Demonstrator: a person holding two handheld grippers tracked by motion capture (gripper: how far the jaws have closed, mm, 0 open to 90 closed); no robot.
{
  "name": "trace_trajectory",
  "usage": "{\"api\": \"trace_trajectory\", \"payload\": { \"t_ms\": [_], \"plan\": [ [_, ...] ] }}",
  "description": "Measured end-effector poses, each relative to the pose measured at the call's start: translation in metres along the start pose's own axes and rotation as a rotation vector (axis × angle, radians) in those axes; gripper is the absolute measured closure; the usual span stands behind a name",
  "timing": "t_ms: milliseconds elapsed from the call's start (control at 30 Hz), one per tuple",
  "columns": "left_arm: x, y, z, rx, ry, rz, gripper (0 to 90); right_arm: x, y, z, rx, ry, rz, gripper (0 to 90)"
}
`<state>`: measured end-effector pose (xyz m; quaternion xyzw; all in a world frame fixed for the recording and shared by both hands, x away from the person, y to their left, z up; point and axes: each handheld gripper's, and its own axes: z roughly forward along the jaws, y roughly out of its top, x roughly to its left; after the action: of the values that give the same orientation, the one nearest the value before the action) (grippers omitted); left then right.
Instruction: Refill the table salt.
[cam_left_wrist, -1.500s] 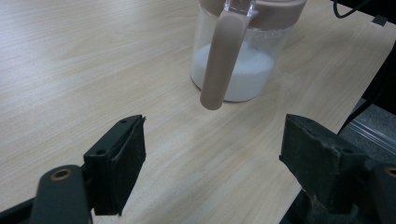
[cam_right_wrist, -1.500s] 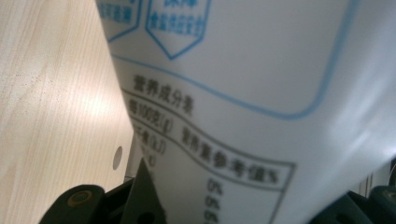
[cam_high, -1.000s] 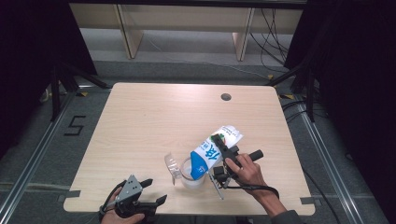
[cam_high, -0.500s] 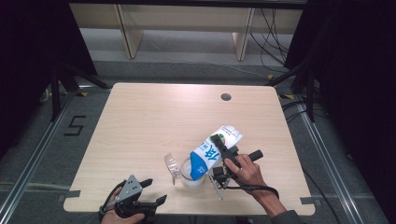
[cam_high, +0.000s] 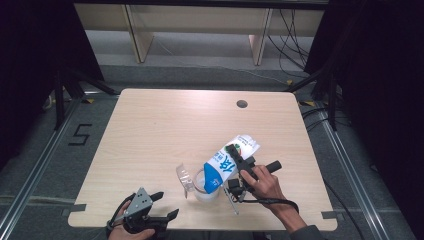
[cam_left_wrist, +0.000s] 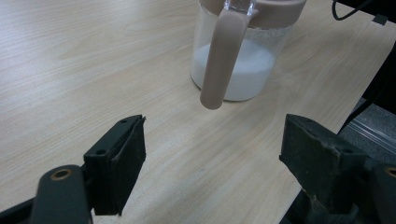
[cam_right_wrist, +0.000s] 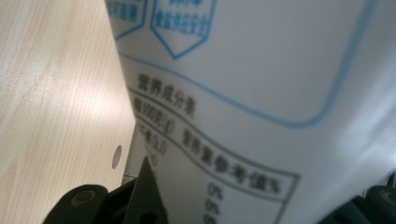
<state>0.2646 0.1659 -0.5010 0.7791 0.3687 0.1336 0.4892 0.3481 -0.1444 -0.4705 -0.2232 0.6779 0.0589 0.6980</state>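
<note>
A white and blue milk carton (cam_high: 227, 162) is tipped steeply, its lower end over the mouth of a clear pitcher (cam_high: 206, 194) near the table's front edge. My right gripper (cam_high: 245, 169) is shut on the carton's side, held by a hand on the right. In the right gripper view the carton's printed panel (cam_right_wrist: 261, 93) sits right against the camera between the jaws. In the left gripper view the pitcher (cam_left_wrist: 243, 70) holds white liquid in its lower part and has a brown handle (cam_left_wrist: 219, 60). My left gripper (cam_high: 162, 206) rests at the front left, open and holding nothing (cam_left_wrist: 212, 158).
The light wooden table (cam_high: 150, 130) has a round cable hole (cam_high: 242, 104) at the back right. The pitcher's clear flap (cam_high: 184, 177) sticks out on its left side. Dark floor and metal rails surround the table.
</note>
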Motion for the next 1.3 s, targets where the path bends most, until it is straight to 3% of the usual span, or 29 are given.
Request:
{"api": "trace_trajectory", "payload": {
  "t_ms": [133,300,500,633,900,1067,1167,1200,1300],
  "plan": [
    [0.0004,-0.0002,0.0005,0.0,-0.004,0.004,21.7,0.0003,-0.0003,0.0007,-0.011,-0.014,-0.002,69.6],
    [0.0003,-0.0002,0.0008,-0.006,-0.004,-0.005,21.7,0.0014,0.0004,0.0001,0.001,0.009,0.005,69.6],
    [0.0011,-0.0001,0.0001,0.0,-0.003,0.003,21.7,0.0033,0.0021,0.001,-0.019,-0.001,0.012,69.6],
    [0.0012,-0.0001,0.0003,0.0,-0.003,0.002,21.7,0.0035,0.0018,-0.0001,-0.001,0.024,0.025,69.6],
    [0.0009,0.0001,-0.0005,0.0,-0.004,0.002,21.7,0.0008,0.0005,0.0009,-0.016,0.019,0.029,69.6],
    [0.0007,0.0003,-0.0007,0.002,0.0,0.0,21.7,0.0022,0.0007,0.0003,-0.008,0.031,0.061,69.6],
    [0.0008,0.0,0.0,-0.004,-0.003,-0.005,21.7,0.0017,-0.0005,0.0008,-0.022,0.029,0.07,69.6],
    [0.0008,0.0002,-0.0007,0.002,0.0,0.0,21.7,-0.0014,-0.0004,0.0021,-0.04,0.025,0.048,69.6],
    [0.0009,0.0002,-0.0005,-0.001,-0.003,-0.001,21.6,0.0013,-0.0015,-0.0005,-0.002,0.053,0.109,69.6]
  ]
}}
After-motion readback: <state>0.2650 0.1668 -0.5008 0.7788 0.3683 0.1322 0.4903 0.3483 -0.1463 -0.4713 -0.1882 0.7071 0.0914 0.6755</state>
